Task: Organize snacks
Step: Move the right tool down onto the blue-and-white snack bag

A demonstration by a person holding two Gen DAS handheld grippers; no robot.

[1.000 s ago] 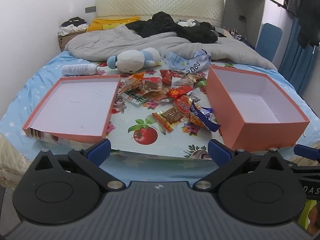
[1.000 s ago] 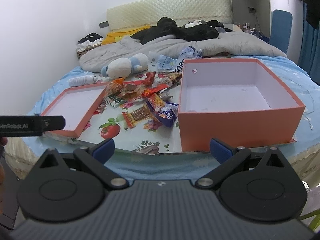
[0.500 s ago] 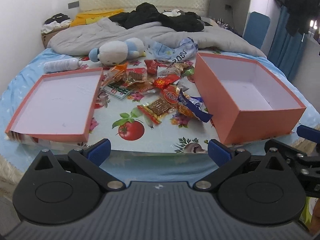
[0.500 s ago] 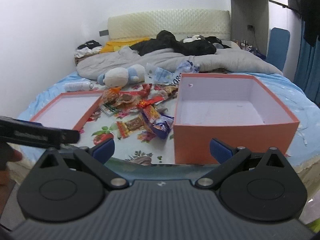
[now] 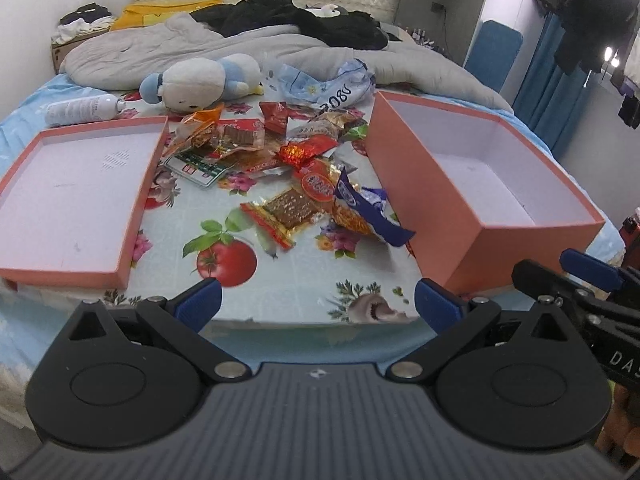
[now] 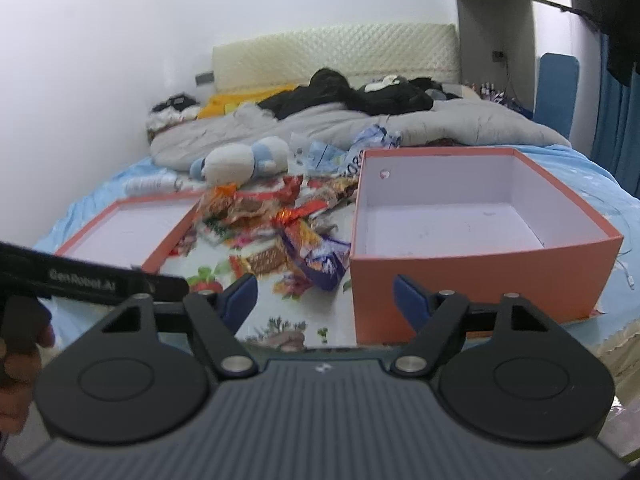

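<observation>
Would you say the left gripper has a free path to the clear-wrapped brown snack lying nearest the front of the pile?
Probably yes. The left gripper is open and empty, and only bare tablecloth lies between it and the brown snack; the boxes sit off to either side.

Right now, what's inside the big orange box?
Nothing shows inside the deep orange box, only its bare white floor. Its near wall hides the front strip of floor. The snacks lie outside, beside it.
</observation>
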